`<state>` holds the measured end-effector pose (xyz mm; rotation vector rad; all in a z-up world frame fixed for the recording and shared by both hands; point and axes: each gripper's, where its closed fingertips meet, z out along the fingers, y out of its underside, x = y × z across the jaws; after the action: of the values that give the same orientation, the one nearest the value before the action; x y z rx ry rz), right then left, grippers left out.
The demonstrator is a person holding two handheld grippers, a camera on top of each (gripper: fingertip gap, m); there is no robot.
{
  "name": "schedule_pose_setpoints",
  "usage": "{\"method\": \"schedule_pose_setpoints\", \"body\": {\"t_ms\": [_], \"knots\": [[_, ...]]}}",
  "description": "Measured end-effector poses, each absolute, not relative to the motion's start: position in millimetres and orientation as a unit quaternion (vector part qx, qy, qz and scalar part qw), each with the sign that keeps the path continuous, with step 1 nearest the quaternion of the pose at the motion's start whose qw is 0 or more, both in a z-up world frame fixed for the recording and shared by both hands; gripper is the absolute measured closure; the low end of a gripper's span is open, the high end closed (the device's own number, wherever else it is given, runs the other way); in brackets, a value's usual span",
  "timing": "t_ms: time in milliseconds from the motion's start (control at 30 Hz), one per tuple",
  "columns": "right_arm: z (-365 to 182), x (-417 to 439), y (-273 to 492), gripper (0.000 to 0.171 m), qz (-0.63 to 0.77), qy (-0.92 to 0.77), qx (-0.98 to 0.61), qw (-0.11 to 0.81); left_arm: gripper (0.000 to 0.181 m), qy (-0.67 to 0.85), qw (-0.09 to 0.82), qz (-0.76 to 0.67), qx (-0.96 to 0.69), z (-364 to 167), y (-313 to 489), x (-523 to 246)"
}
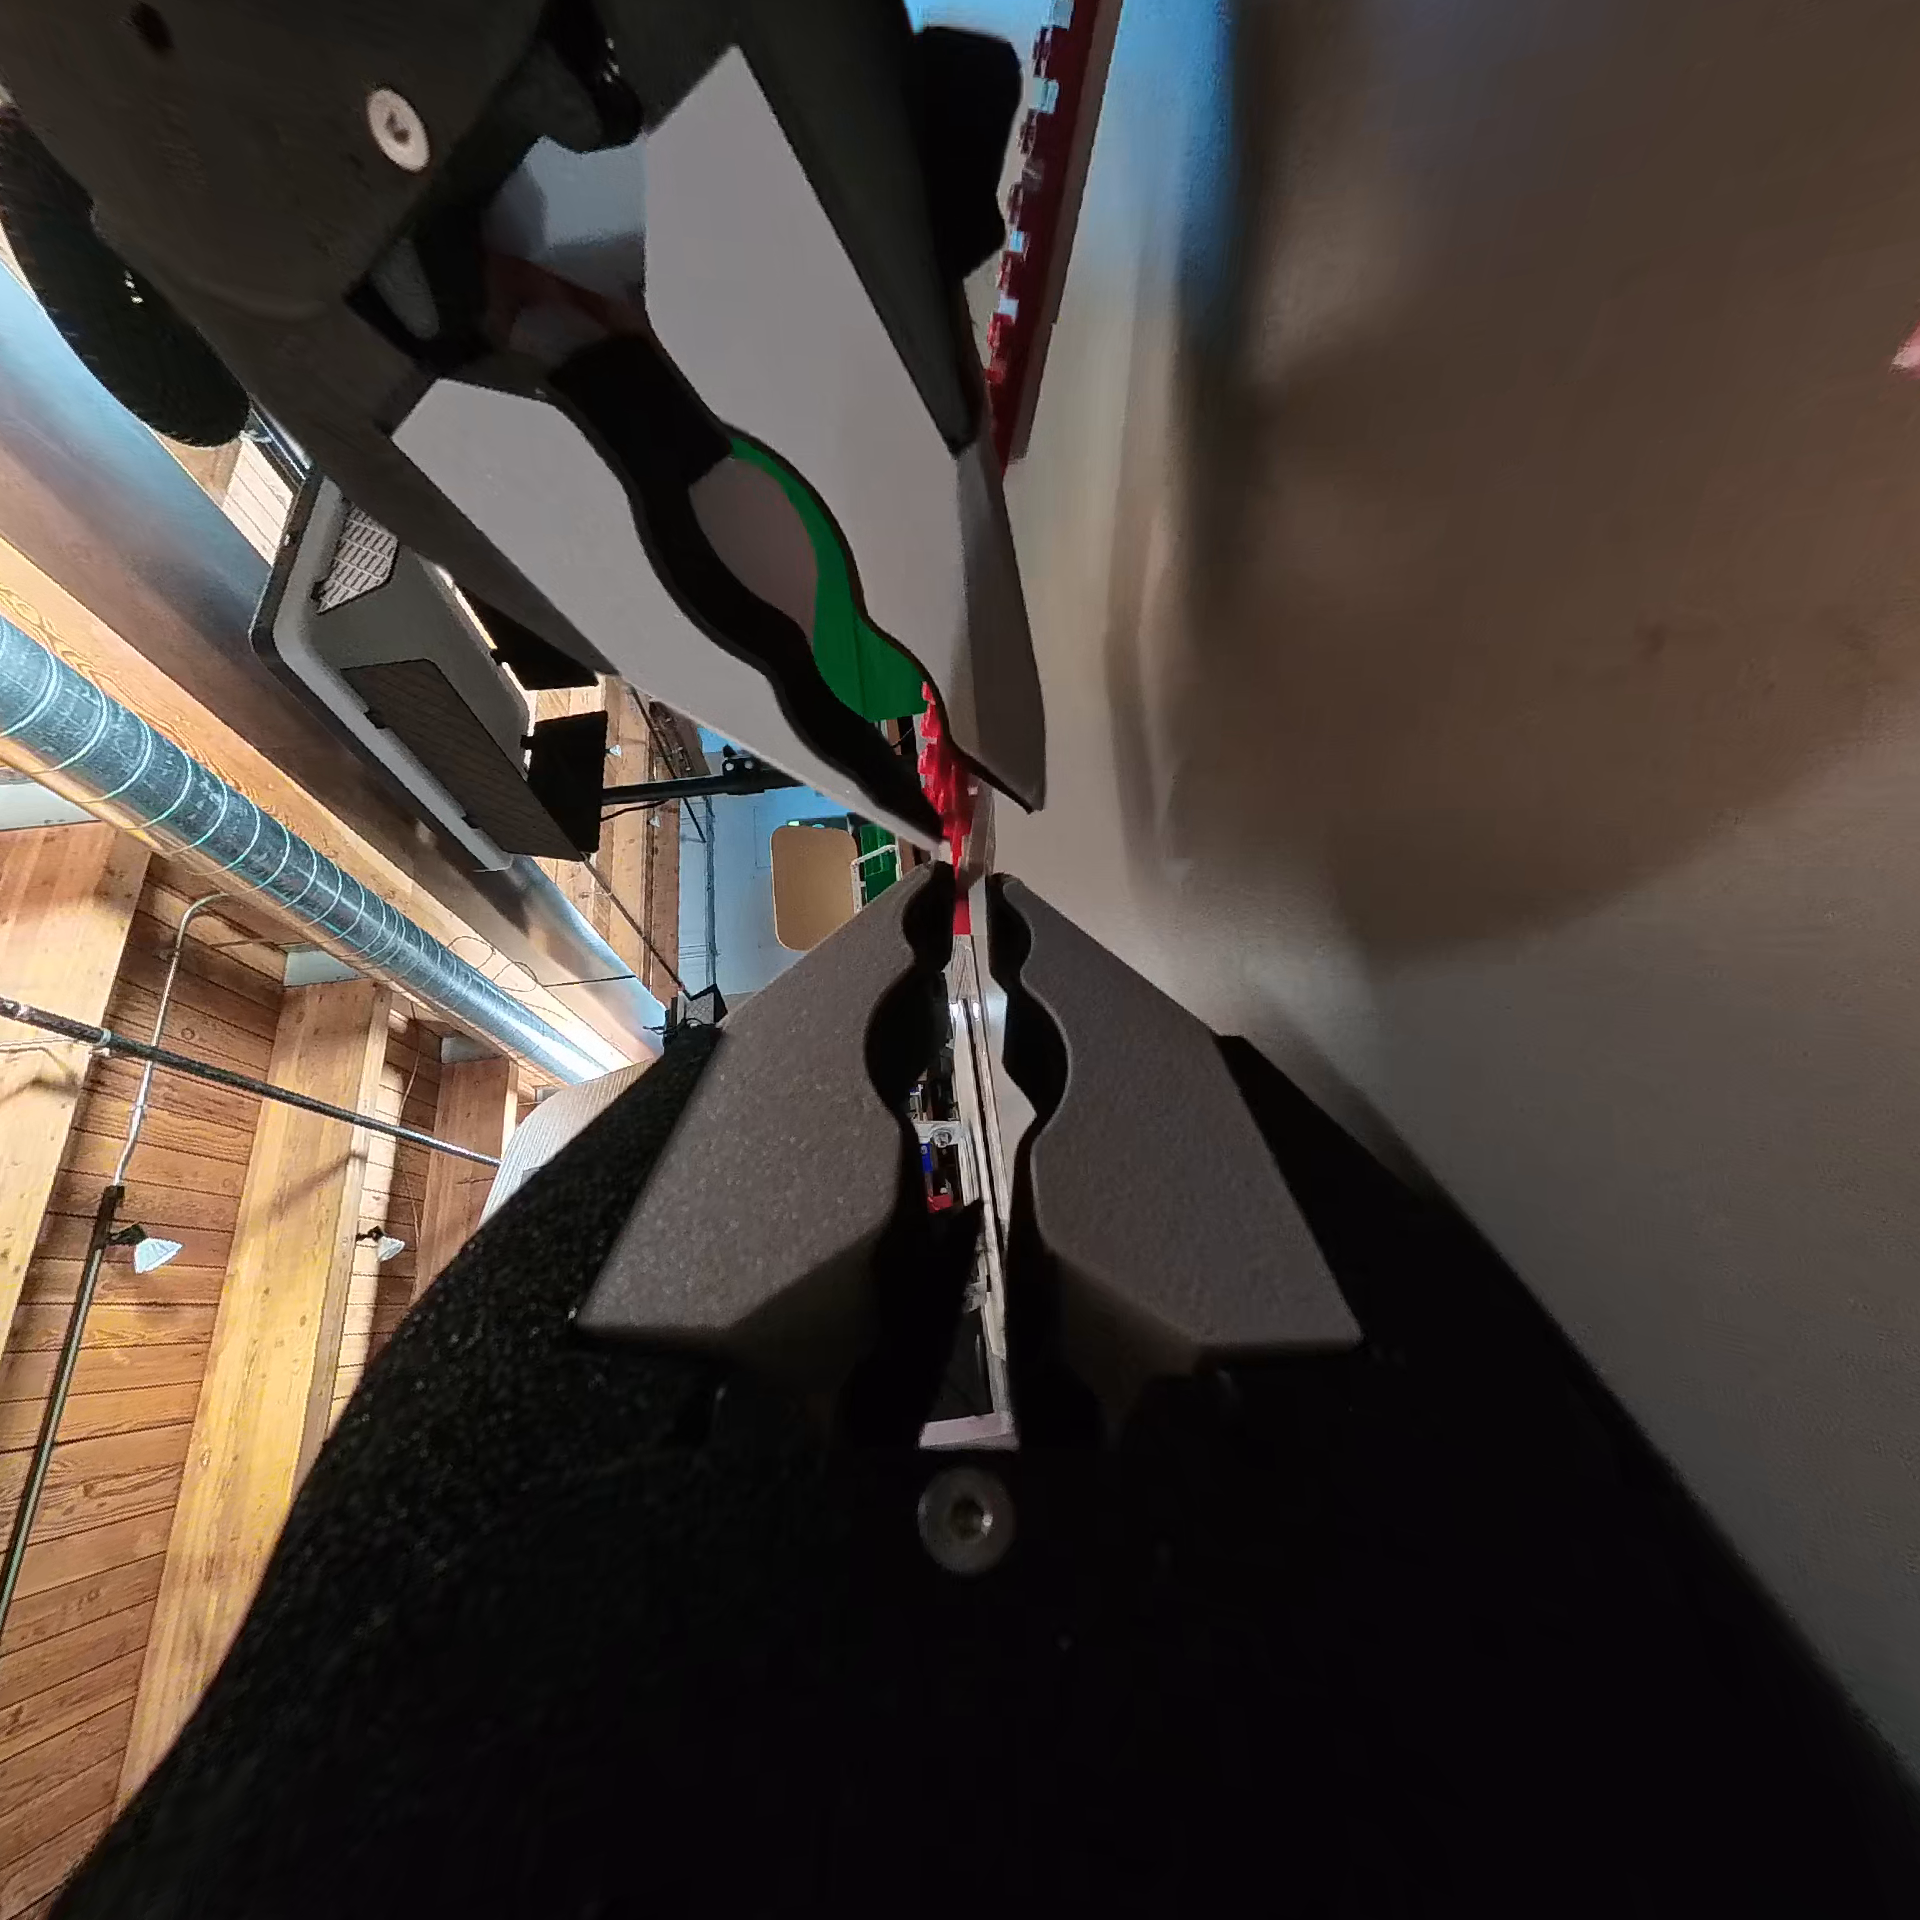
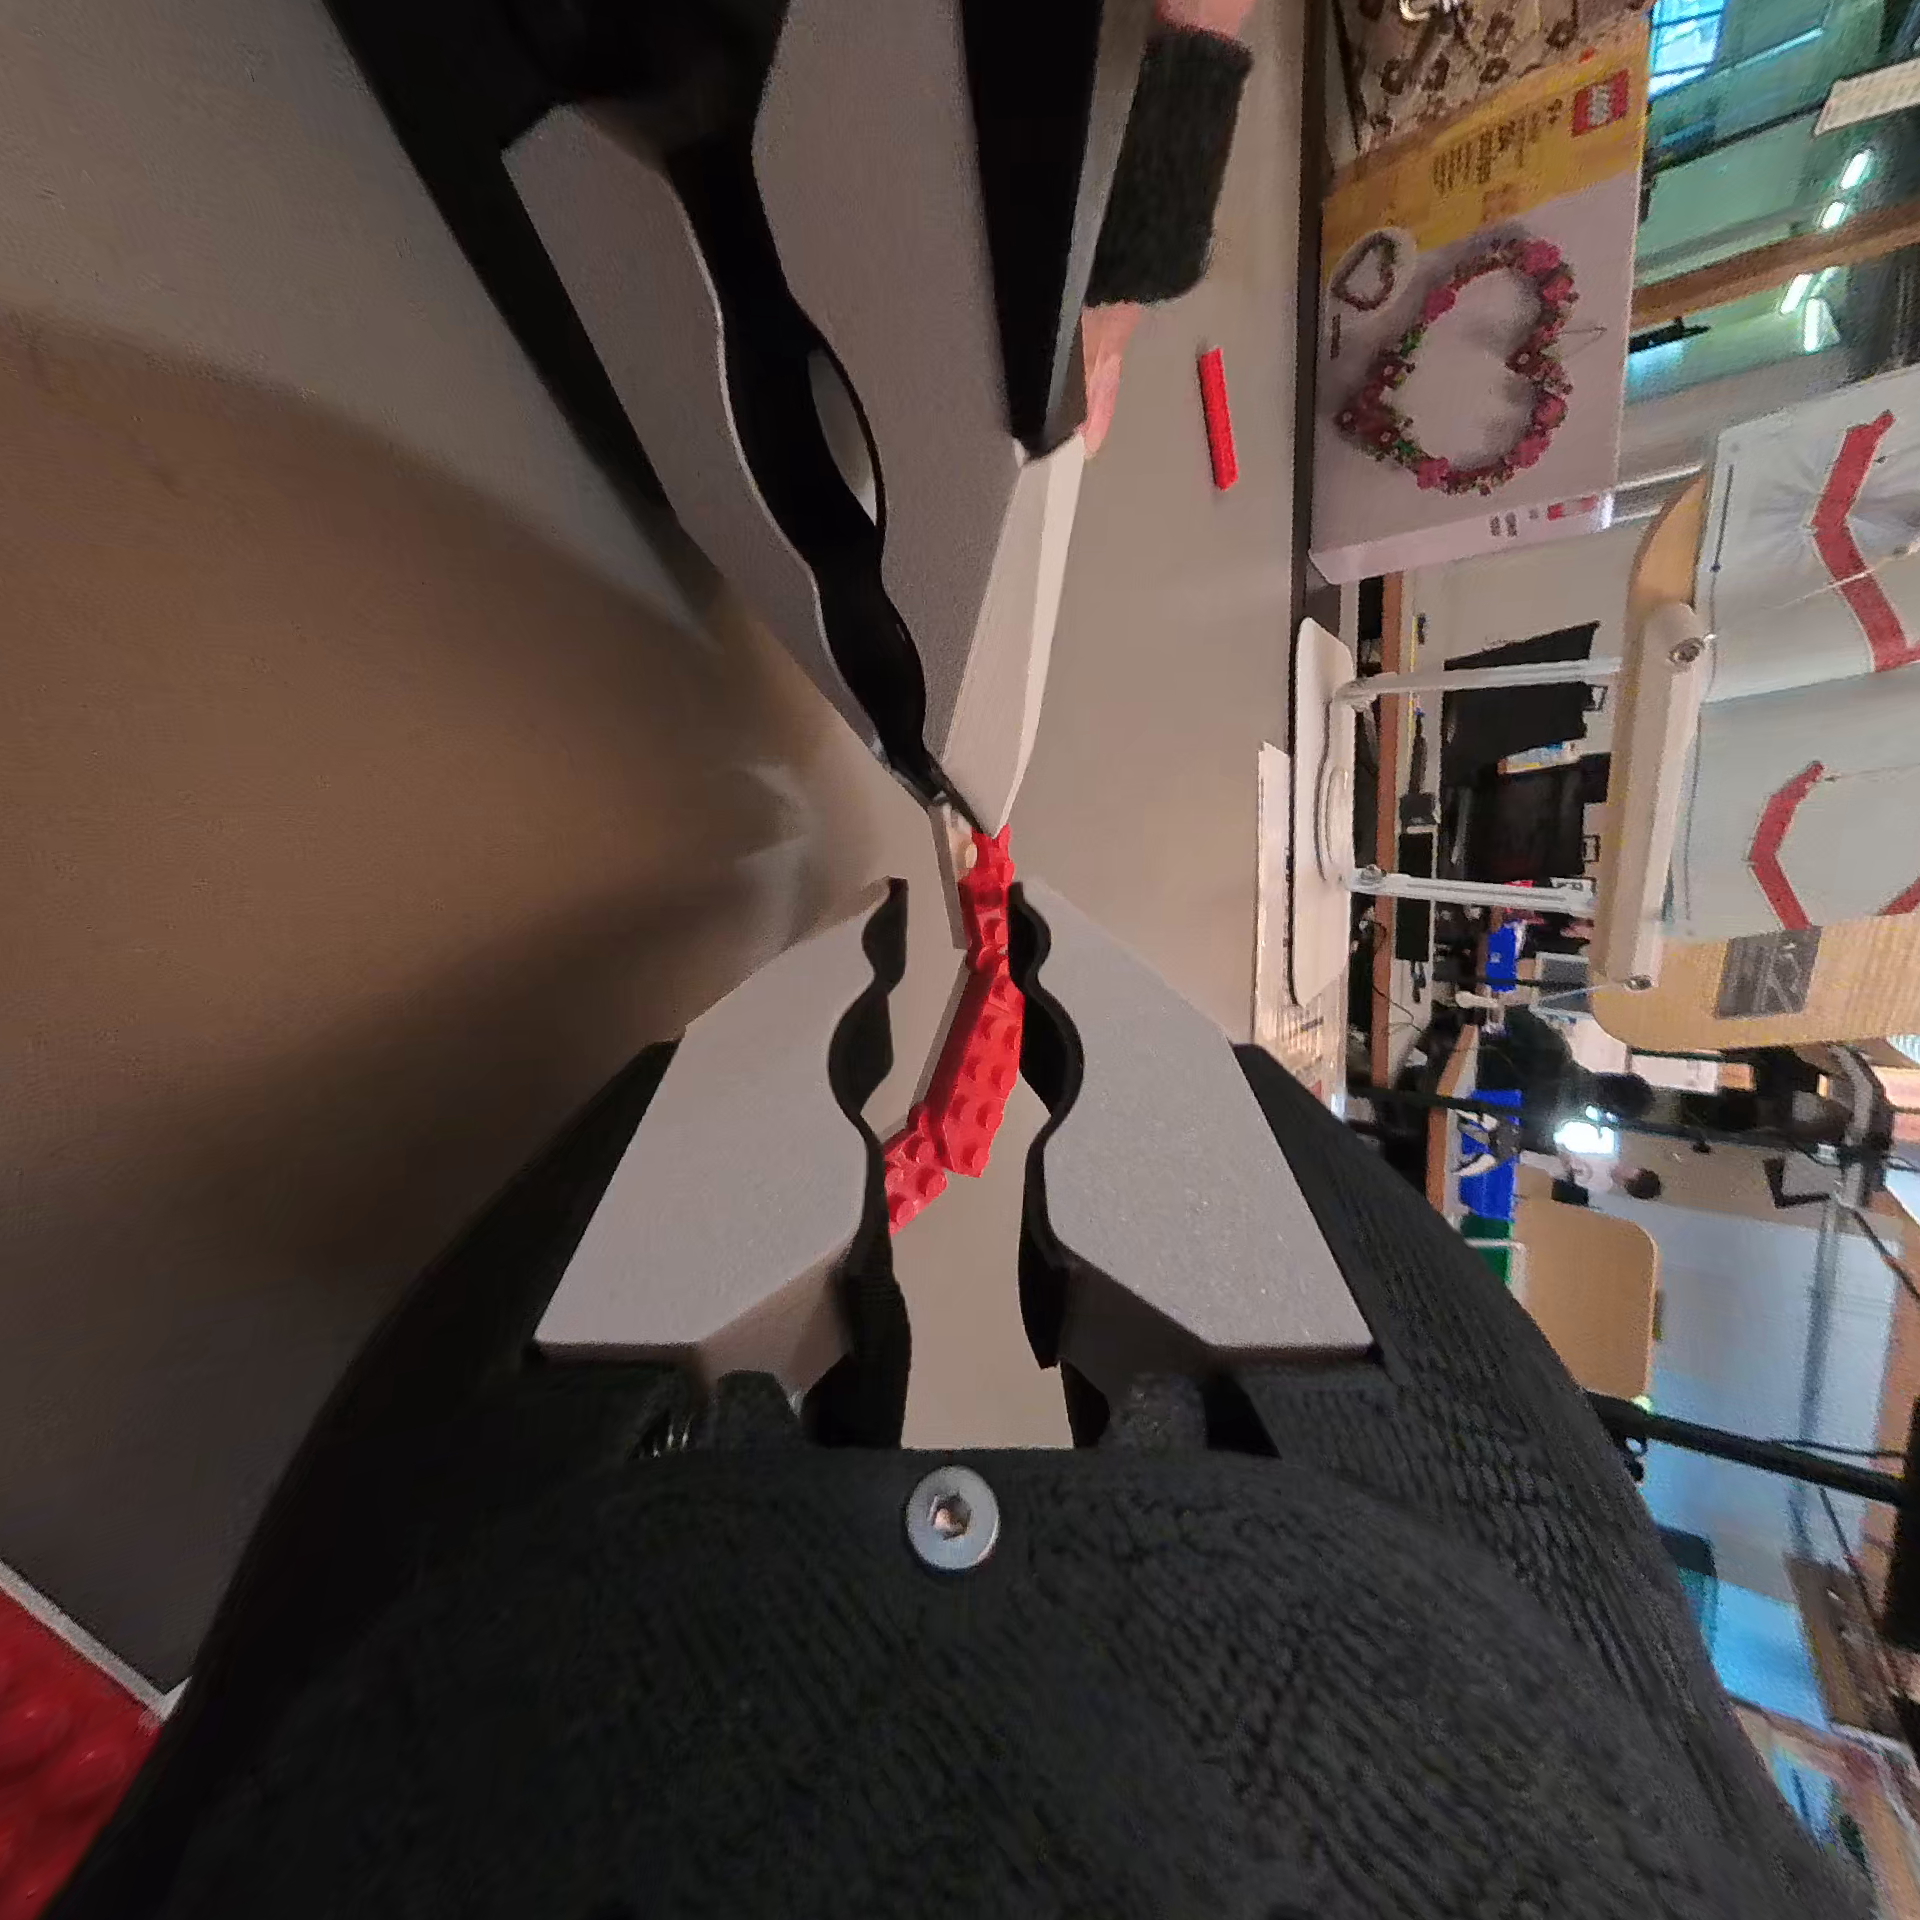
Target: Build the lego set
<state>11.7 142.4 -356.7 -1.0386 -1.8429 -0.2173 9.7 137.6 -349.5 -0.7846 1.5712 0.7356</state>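
Evidently only a short curved chain of red studded bricks (image 2: pixel 961 1081) is assembled, gripped by both hand-held grippers, left (image 1: pixel 968 878) and right (image 2: pixel 954 894), while a loose red strip (image 2: pixel 1218 418) is left unused on the grey tabletop (image 2: pixel 1164 644).

the right wrist view shows 2 grippers: the right gripper (image 2: pixel 956 904) and the left gripper (image 2: pixel 961 805) facing it. it also shows 1 joined red lego strip (image 2: pixel 961 1070) between the right gripper's fingers, 1 loose red lego bar (image 2: pixel 1218 418) on the table, 1 lego box (image 2: pixel 1475 312) and 1 hand (image 2: pixel 1101 384). the left wrist view shows 1 green piece (image 1: pixel 847 613) between the far gripper's fingers.
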Motion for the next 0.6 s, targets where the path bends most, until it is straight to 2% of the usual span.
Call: {"method": "schedule_pose_setpoints", "body": {"t_ms": [167, 600], "knots": [[-356.2, 11.2, 145.7, 0.162, -0.101, -0.75, -0.426, 0.496, 0.178, 0.673, 0.58, 0.311, -0.338, -350.5, 136.9, 10.3], [-350.8, 10.7, 143.5, 0.163, -0.042, -0.74, -0.428, 0.517, 0.178, 0.661, 0.601, 0.283, -0.35, -344.4, 131.3, 13.0]]}}
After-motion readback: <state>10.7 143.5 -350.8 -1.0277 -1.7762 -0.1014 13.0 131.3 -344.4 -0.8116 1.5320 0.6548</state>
